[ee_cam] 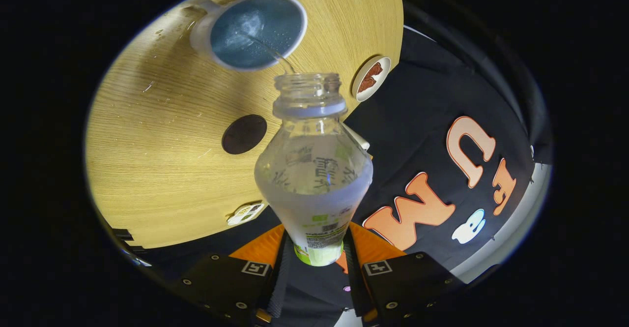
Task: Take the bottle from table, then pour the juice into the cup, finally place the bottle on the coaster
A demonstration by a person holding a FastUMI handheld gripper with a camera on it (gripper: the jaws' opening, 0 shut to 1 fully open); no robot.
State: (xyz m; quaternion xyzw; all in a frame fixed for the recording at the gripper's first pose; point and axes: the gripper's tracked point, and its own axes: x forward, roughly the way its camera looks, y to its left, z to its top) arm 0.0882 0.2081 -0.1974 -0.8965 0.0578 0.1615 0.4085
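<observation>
Pale wood grain covers the round table [162, 135], on which the task's things are laid out. At the far left stands the white cup [255, 31], its handle turned away to the left and its blue inside wet with liquid; it is set well clear of the other things, so that a tilted bottle can be brought over it without anything being knocked. Nearer, and a little to the right of the cup's handle side, the dark round coaster [244, 133] lies flat and bare, kept free as the place where the bottle is to be put down last. A small printed sticker [245, 213] is seen at the table's near edge. In the middle, the clear plastic bottle [313, 169] is held tipped forward, its open neck pointed at the cup, and a thin stream is seen running from its mouth into the cup; the tilt is judged to be kept shallow so that the pour stays narrow and lands inside the rim. Liquid is left in the bottle's body. To the right of the neck, a small white dish [371, 77] with something brown on it sits at the table's edge. The gripper [318, 263] is closed on the bottle's lower part, both fingers pressed against its labelled base, and nothing else is touched.
</observation>
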